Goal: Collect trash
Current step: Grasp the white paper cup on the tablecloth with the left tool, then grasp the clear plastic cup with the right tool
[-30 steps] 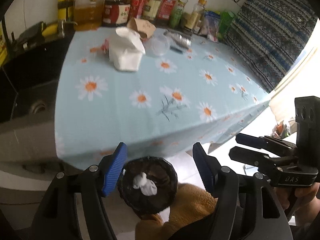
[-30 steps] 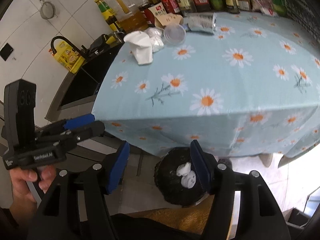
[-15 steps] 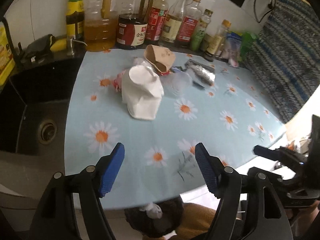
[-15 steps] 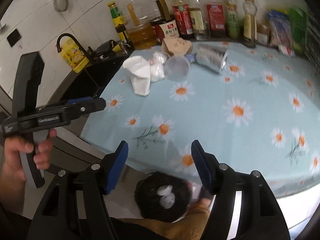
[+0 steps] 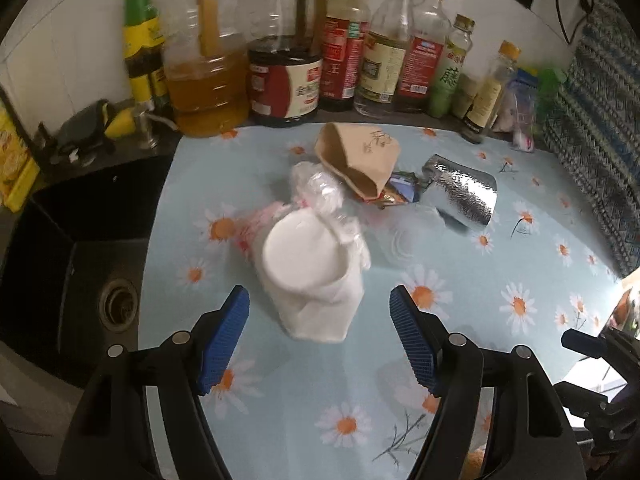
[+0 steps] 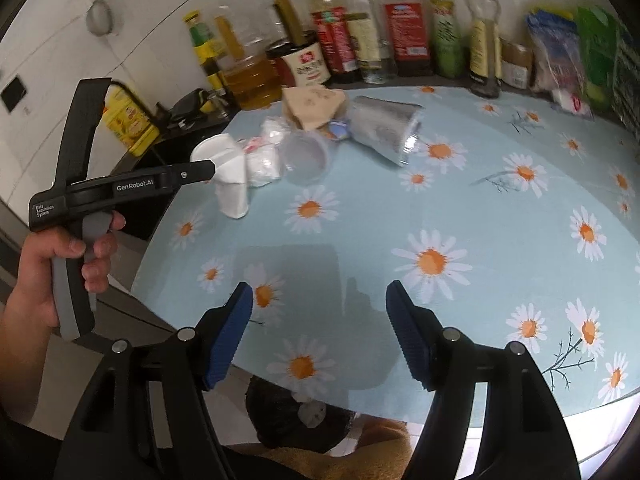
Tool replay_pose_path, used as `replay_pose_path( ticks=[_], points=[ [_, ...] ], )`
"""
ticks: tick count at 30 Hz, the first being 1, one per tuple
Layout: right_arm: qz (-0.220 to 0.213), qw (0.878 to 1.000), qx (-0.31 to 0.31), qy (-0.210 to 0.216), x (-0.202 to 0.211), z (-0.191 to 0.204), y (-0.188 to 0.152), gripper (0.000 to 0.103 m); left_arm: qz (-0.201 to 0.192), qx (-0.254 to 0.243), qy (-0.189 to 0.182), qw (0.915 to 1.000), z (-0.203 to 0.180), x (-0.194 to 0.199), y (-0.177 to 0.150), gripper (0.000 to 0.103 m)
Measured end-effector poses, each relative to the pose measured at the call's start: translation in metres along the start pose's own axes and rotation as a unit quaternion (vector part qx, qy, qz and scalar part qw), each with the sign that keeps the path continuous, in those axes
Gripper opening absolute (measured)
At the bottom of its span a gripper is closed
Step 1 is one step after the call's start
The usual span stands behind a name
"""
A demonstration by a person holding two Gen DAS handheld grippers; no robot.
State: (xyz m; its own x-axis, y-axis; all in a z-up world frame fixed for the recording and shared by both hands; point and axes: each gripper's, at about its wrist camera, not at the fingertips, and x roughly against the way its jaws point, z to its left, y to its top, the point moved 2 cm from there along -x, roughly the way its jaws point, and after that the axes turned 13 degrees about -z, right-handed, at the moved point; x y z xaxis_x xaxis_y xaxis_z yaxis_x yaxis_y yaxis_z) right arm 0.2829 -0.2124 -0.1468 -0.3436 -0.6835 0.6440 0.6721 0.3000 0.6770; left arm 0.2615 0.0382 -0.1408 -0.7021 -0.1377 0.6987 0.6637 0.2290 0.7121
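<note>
The jaws of both grippers stood wide open and empty, neither one touching anything. Farthest left, the sink lay dark beside the counter. The left gripper hung low over the counter's near part, and the white cup lay tipped on its side just ahead of it, centred between the blue pads, mouth turned up toward the camera and long axis running roughly toward the gripper rather than across it. Behind the cup sat crumpled plastic, then a brown paper cup, then a foil pouch, all close together. The right gripper hovered near the counter's front edge, well apart from the pile; from there the white cup lay far off to the left. The left hand was plainly the nearer, so the cup looked like its next pick. A black bin waited below the counter edge.
</note>
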Motion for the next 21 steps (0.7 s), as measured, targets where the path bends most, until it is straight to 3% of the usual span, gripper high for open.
replay_pose_path(
  ticks=[12, 21],
  points=[
    [0.002, 1.000, -0.013, 0.003, -0.007, -0.034, 0.010, 0.069, 0.018, -0.012, 0.052, 0.9984, 0.000, -0.043, 0.009, 0.071],
    [0.014, 1.000, -0.011, 0.013, -0.017, -0.043, 0.016, 0.069, 0.008, -0.002, 0.045, 0.9990, 0.002, -0.048, 0.009, 0.065]
  ],
)
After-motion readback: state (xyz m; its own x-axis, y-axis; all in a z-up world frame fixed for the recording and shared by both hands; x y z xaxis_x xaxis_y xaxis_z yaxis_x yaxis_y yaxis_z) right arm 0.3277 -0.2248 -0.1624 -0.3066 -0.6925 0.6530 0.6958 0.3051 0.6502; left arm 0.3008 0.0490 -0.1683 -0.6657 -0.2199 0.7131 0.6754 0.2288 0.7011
